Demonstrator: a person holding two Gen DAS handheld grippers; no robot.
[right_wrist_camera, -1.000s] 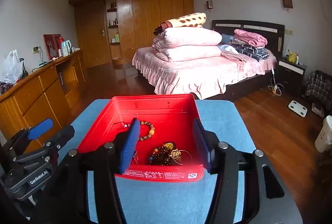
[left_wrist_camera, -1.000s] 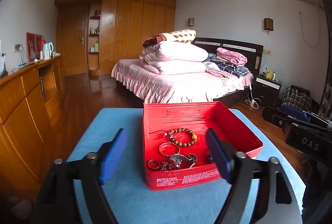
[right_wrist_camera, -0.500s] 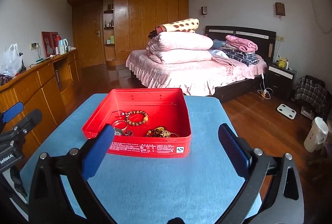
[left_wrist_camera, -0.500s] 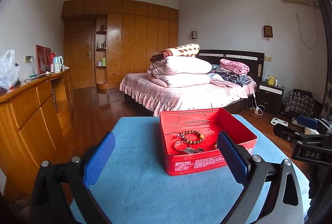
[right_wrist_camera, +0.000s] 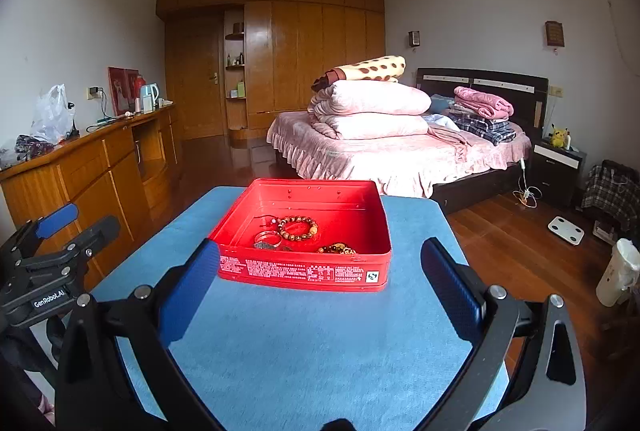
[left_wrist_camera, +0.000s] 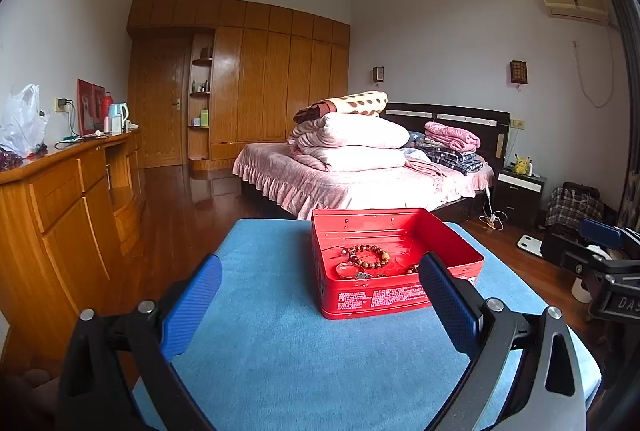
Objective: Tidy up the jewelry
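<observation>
A red tin box (left_wrist_camera: 376, 297) (right_wrist_camera: 304, 271) stands on the blue cloth-covered table (left_wrist_camera: 280, 351) (right_wrist_camera: 320, 343). Inside lie a brown bead bracelet (left_wrist_camera: 366, 257) (right_wrist_camera: 298, 227), a silver bangle (right_wrist_camera: 268, 240) (left_wrist_camera: 347, 270) and a darker heap of beads (right_wrist_camera: 337, 249). My left gripper (left_wrist_camera: 320, 299) is open and empty, held back from the box, near its left front. My right gripper (right_wrist_camera: 320, 279) is open and empty, in front of the box. Each gripper shows in the other's view: the left one (right_wrist_camera: 56, 227) and the right one (left_wrist_camera: 600, 231).
A wooden dresser (right_wrist_camera: 92, 167) runs along the left wall. A bed (right_wrist_camera: 400, 151) with folded quilts stands beyond the table. A nightstand (right_wrist_camera: 560, 167), a white scale (right_wrist_camera: 566, 230) and a white bin (right_wrist_camera: 618, 271) are at the right on the wood floor.
Both grippers have pulled back and up from the box. The right gripper's jaws opened wider. The jewelry stays in the box.
</observation>
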